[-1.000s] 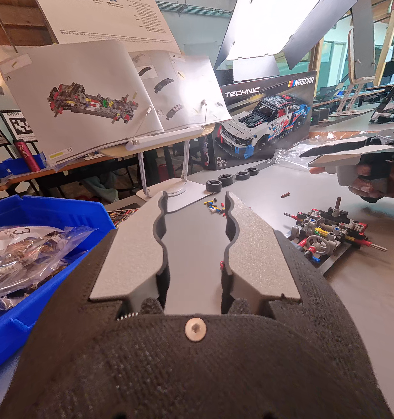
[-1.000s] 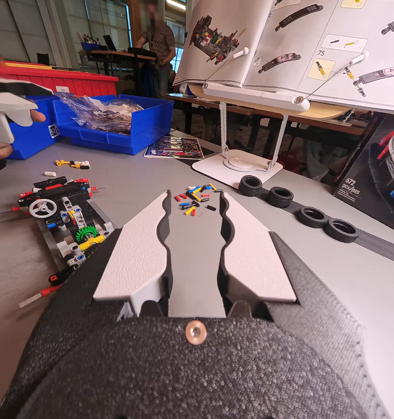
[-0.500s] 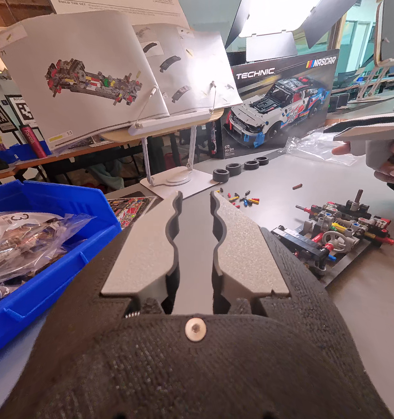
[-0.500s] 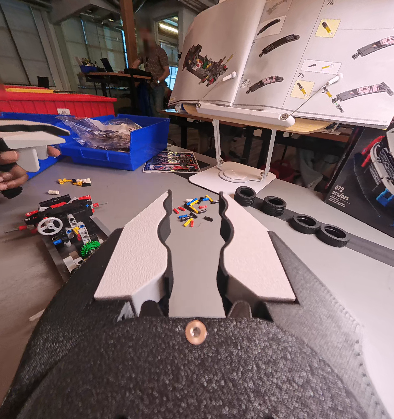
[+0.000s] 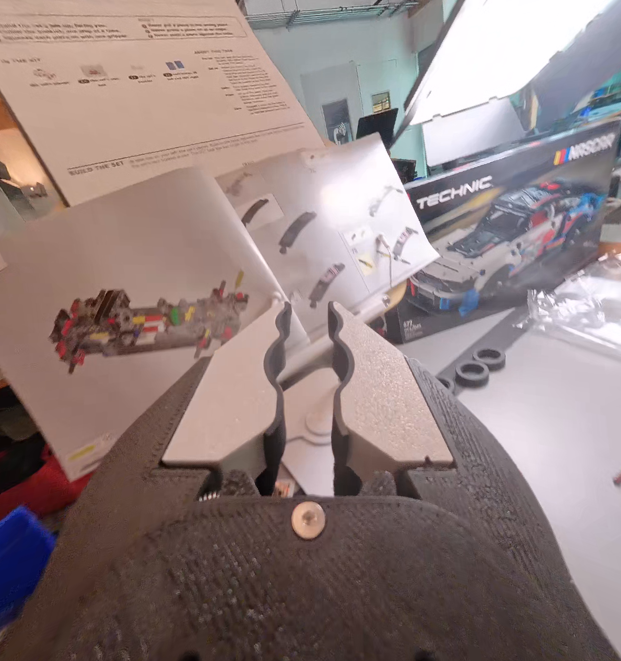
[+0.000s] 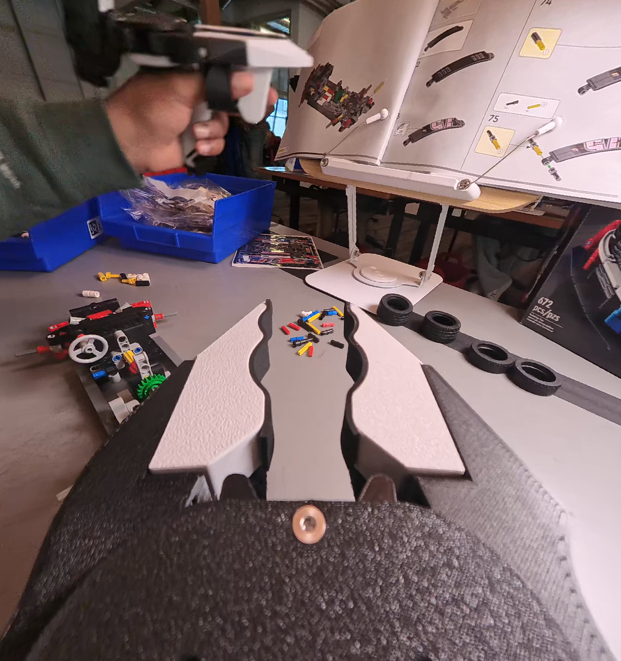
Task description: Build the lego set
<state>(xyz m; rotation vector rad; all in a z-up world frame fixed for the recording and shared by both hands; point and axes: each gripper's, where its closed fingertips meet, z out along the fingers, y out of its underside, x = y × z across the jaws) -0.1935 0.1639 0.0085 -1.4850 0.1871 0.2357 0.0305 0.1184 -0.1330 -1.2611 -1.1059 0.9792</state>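
Note:
The part-built lego chassis with a white steering wheel and a green gear lies on the grey table, left of my right gripper. That gripper is open and empty, low over the table, and points at a pile of small coloured pins. My left gripper is open with a narrow gap and empty. It is raised and points at the open instruction booklet on its white stand. The right wrist view shows it held in a hand, high at the upper left.
Several black tyres lie in a row by the stand base. The set's box stands behind them. A blue bin holds bagged parts, with a sticker sheet beside it. More loose pieces lie behind the chassis. Spacing between my two grippers at the tips: around 25 centimetres.
My left gripper has risen and swung up towards the booklet, so the chassis has left its view; its jaws narrowed a little. My right gripper has hardly moved.

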